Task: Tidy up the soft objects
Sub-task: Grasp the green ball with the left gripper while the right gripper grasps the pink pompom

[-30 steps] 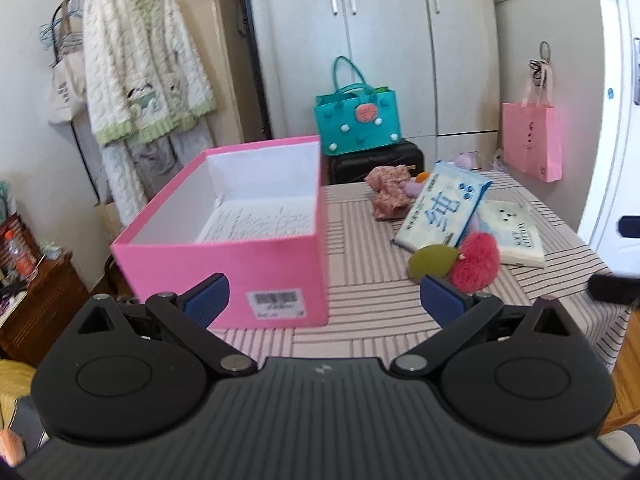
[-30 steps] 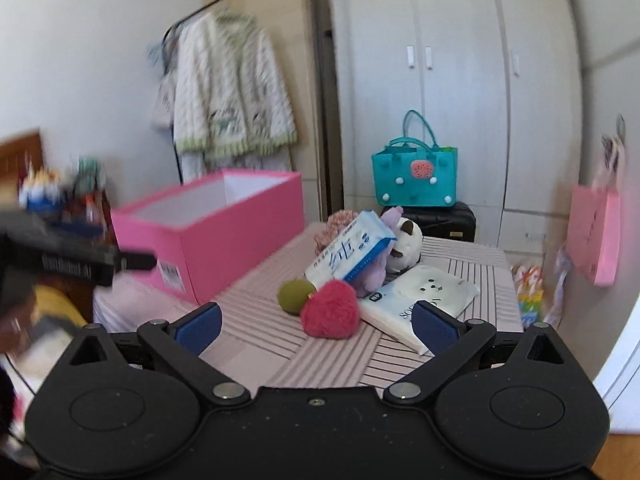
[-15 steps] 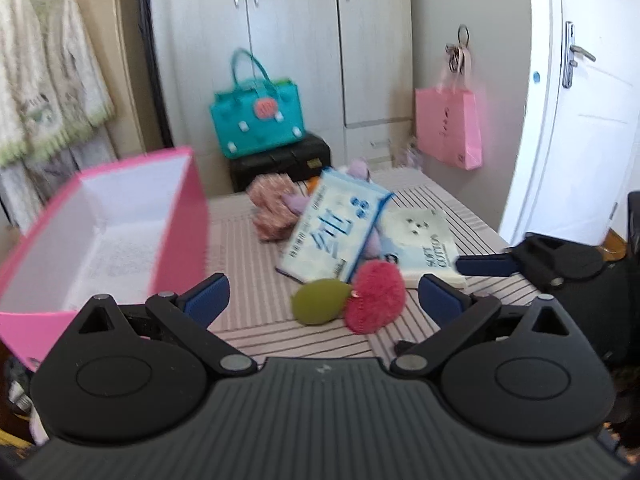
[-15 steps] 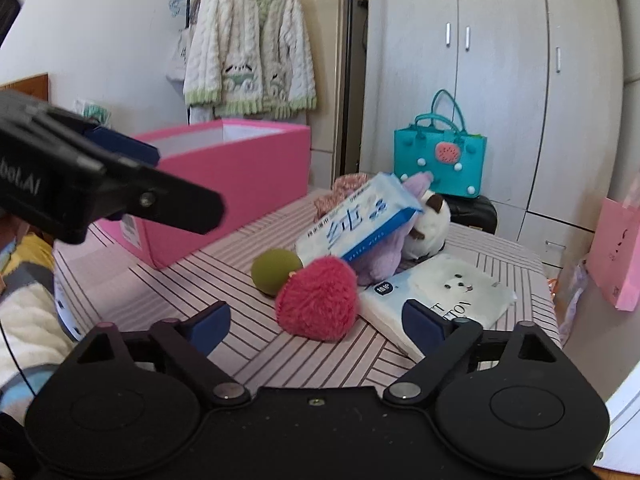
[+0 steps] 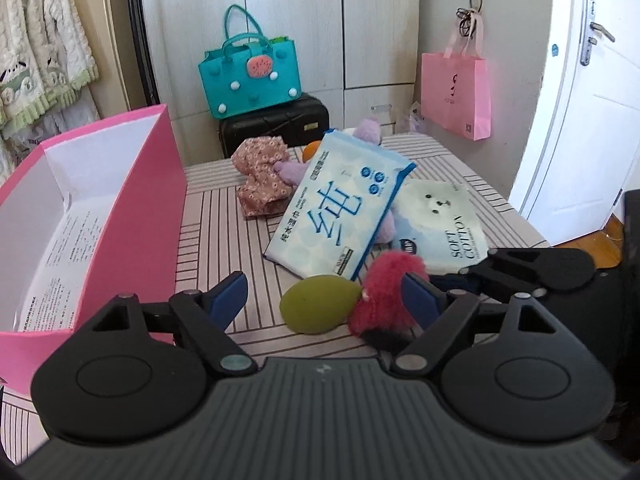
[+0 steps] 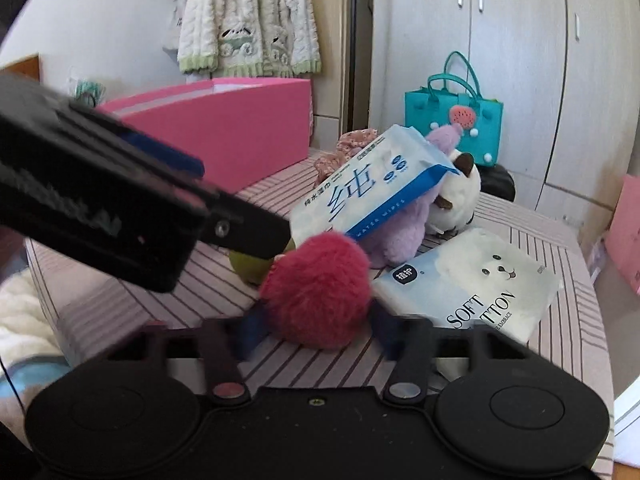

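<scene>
Striped table in a bedroom, soft items heaped on it.

Red pompom sits at table centre, between the right gripper pads, whose jaws have just been closing and reach its sides. Green ball touches it at nine o'clock, inside the left gripper, whose wide jaws have also been closing. Wipes pack at twelve; pink box at ten.

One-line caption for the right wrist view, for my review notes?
Right gripper closing around the red pompom on the striped table, the left gripper reaching in over the green ball.
</scene>
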